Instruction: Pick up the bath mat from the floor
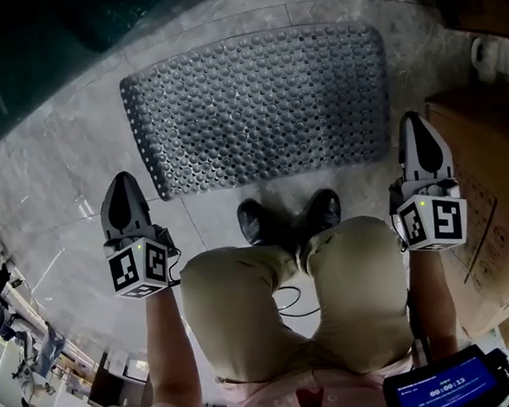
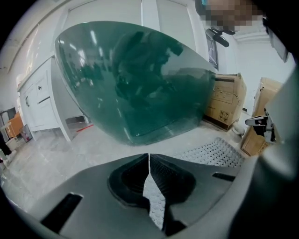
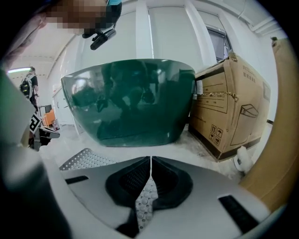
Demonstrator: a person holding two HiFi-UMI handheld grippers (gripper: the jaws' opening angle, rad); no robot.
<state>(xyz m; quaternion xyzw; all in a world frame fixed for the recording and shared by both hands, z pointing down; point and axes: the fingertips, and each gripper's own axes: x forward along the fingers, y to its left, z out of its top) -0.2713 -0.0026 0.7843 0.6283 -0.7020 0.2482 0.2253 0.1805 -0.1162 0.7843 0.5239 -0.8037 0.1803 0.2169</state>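
A person crouches with bent knees (image 1: 278, 292) over a tiled bathroom floor (image 1: 53, 186), a posture that brings both hands low enough to work at ground level. The left tool (image 1: 124, 183) and the right tool (image 1: 415, 130) are held either side of the legs, each pointing forward and down. Both have their jaws pressed together with nothing clamped between them, so neither is ready to take an edge until it opens. Dark shoes (image 1: 290, 217) stand just short of the grey, studded bath mat (image 1: 261, 111), which lies flat and untouched on the floor directly ahead. Its near corners sit close to the two tool tips, a spacing that suggests a two-handed lift, one corner per tool, is intended. Beyond the mat rises a dark green tub (image 2: 135, 79), which the mat appears laid out to serve. A cardboard box (image 3: 229, 107) is stacked against the wall to the right, leaving little room on that side
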